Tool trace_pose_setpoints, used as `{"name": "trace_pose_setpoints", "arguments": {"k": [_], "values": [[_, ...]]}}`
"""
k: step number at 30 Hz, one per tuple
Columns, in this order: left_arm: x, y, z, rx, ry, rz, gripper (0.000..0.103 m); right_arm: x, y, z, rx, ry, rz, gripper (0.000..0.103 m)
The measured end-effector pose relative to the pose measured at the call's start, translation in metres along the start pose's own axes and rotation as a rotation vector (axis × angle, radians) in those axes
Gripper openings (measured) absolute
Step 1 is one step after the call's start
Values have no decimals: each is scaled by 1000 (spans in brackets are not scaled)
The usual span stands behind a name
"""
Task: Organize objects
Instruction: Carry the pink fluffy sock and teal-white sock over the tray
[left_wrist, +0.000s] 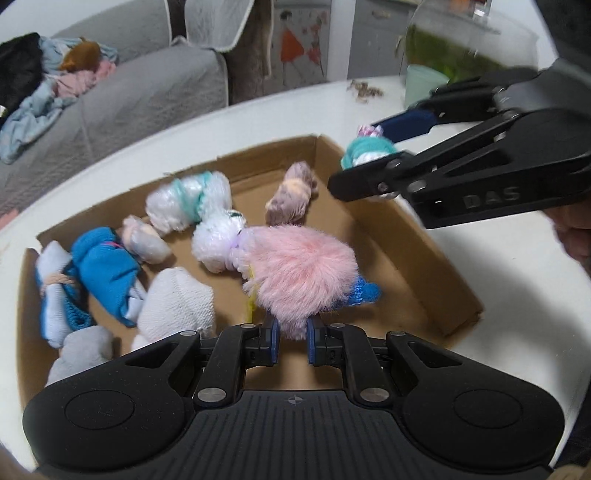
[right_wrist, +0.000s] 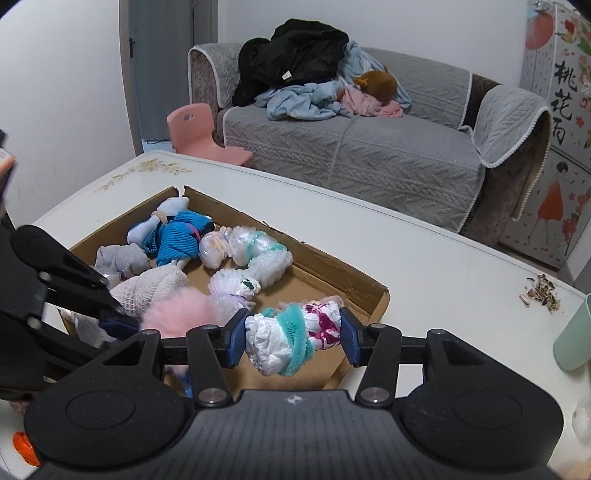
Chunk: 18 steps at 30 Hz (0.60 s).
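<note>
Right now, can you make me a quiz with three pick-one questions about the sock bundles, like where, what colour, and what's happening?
1. Where do most of the sock bundles lie?
A. on the sofa
B. in the cardboard box
C. in the green cup

2. What colour is the fluffy bundle in the left gripper?
A. pink
B. black
C. orange

3. What is the right gripper doing?
A. hanging open with nothing in it
B. squeezing a white and teal bundle
C. pushing the chair

Answers:
1 B, the bundles sit inside the cardboard box on the white table.
2 A, the left gripper is shut on the pink fluffy bundle.
3 B, the right gripper has its pads pressed on both ends of the white and teal bundle.
</note>
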<state>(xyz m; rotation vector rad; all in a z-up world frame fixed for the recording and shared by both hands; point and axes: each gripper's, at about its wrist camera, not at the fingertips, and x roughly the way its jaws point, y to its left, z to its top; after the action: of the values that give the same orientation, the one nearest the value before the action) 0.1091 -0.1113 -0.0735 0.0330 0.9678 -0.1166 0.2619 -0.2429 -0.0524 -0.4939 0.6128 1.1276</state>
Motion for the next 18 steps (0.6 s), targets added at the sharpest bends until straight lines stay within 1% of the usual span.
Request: {"name": "trace_pose_setpoints", "arguments": {"k": [2, 6, 9, 12, 15, 18], "values": [[9, 3, 5, -18, 5, -11, 18, 3, -2, 1, 0, 6, 3, 47], [21, 11, 16, -43, -7, 2, 18, 5, -5, 1, -1, 17, 3, 47], [25, 12, 23, -5, -27, 40, 18, 7, -8, 1, -6, 22, 6, 47], [25, 19, 31, -7, -33, 47, 18, 11, -10, 1, -14, 28, 17, 47], [24, 24, 37, 21, -35, 63, 18, 18, -13, 0, -32, 41, 22, 47], [30, 31, 41, 33, -20, 71, 18, 25, -16, -1, -41, 42, 40, 47]]}}
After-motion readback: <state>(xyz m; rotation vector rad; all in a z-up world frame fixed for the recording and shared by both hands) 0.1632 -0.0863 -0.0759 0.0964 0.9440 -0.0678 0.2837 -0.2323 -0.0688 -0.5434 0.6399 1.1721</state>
